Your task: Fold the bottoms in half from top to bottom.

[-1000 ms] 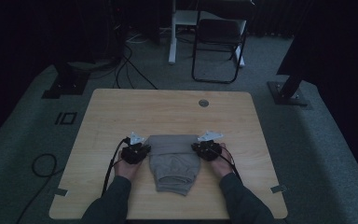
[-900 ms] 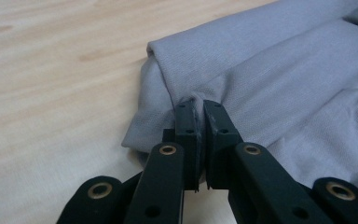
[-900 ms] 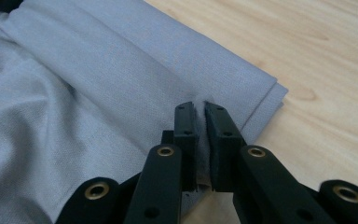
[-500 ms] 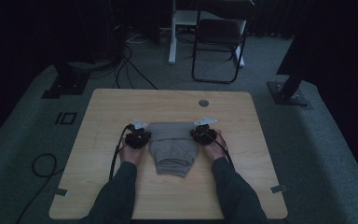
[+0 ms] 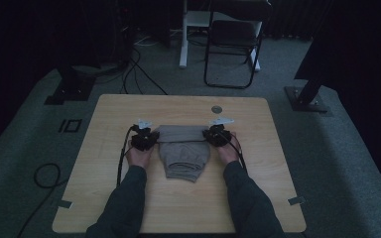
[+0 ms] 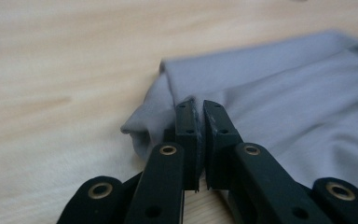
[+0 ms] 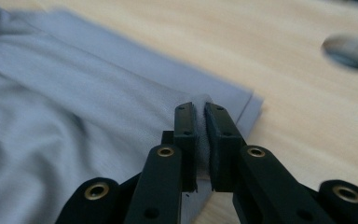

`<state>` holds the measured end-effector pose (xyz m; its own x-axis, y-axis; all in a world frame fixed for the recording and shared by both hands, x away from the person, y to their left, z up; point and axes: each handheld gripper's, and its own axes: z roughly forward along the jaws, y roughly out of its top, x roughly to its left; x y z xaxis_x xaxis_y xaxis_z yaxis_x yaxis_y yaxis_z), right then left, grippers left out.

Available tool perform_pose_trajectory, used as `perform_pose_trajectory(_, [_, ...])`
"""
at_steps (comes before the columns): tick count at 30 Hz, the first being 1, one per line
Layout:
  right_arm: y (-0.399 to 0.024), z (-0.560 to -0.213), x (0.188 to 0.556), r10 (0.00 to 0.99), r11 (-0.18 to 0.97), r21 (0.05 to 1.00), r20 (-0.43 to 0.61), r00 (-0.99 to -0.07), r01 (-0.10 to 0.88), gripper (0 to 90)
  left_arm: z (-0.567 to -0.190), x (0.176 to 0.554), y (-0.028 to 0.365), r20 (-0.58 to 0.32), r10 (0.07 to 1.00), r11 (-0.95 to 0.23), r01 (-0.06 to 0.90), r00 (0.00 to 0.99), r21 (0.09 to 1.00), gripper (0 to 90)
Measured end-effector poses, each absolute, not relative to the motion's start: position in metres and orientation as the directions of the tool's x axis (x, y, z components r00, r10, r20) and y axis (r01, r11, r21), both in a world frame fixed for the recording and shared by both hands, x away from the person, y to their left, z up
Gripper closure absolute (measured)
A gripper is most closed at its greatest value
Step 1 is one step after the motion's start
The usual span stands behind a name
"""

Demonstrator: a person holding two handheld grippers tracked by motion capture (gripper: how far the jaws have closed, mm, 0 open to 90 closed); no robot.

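A folded grey garment (image 5: 183,151) lies in the middle of the light wooden table (image 5: 104,124). My left gripper (image 5: 146,139) is shut on its far left corner, and the left gripper view shows the grey fabric (image 6: 279,93) pinched between the black jaws (image 6: 199,109). At the far right corner my right gripper (image 5: 217,134) is shut on the cloth too; a fold of the fabric (image 7: 74,93) sits pressed between its jaws (image 7: 199,112). The far edge of the garment stretches straight between the two grippers.
A round cable hole (image 5: 217,109) (image 7: 352,51) is in the table just beyond my right gripper. A black chair (image 5: 233,44) and cables (image 5: 139,74) stand on the floor behind the table. Black stand bases (image 5: 305,99) sit at either side.
Both grippers have carried the garment's top edge farther from the person, and the cloth has slid up the table with them. The grips have not changed.
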<state>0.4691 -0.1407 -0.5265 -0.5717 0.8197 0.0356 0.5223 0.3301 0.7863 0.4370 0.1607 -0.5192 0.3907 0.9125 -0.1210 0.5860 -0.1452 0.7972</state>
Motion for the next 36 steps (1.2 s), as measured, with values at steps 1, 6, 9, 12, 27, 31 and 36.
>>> perform_pose_trajectory(1, [-0.141, -0.526, 0.469, 0.82, 0.33, 0.786, 0.036, -0.572, 0.522, 84.4, -0.519, 0.437, 0.161, -0.121, 0.913, -0.145, 0.586, 0.391, 0.797, 85.9])
perform_pose_trajectory(6, [-0.151, -0.49, 0.455, 0.81, 0.288, 0.857, 0.02, -0.586, 0.427, 84.5, -0.484, 0.423, 0.169, -0.139, 0.89, -0.115, 0.508, 0.434, 0.854, 86.1])
perform_pose_trajectory(9, [-0.153, -0.485, 0.452, 0.808, 0.281, 0.864, 0.022, -0.588, 0.418, 84.5, -0.469, 0.414, 0.171, -0.14, 0.878, -0.108, 0.473, 0.458, 0.875, 86.1])
perform_pose_trajectory(12, [-0.159, -0.47, 0.438, 0.796, 0.271, 0.892, 0.003, -0.606, 0.361, 84.5, -0.458, 0.403, 0.172, -0.135, 0.865, -0.11, 0.445, 0.483, 0.889, 86.1])
perform_pose_trajectory(27, [-0.183, -0.477, 0.36, 0.71, 0.298, 0.906, 0.0, -0.704, 0.3, 80.5, -0.465, 0.332, 0.187, -0.207, 0.759, -0.13, 0.455, 0.617, 0.881, 82.6])
perform_pose_trajectory(31, [-0.192, -0.485, 0.355, 0.695, 0.31, 0.899, 0.006, -0.719, 0.308, 56.1, -0.472, 0.333, 0.188, -0.178, 0.777, -0.161, 0.465, 0.603, 0.871, 73.0])
perform_pose_trajectory(36, [-0.186, -0.489, 0.362, 0.731, 0.295, 0.888, 0.027, -0.681, 0.353, 51.7, -0.482, 0.341, 0.171, -0.164, 0.764, -0.215, 0.485, 0.624, 0.847, 71.0])
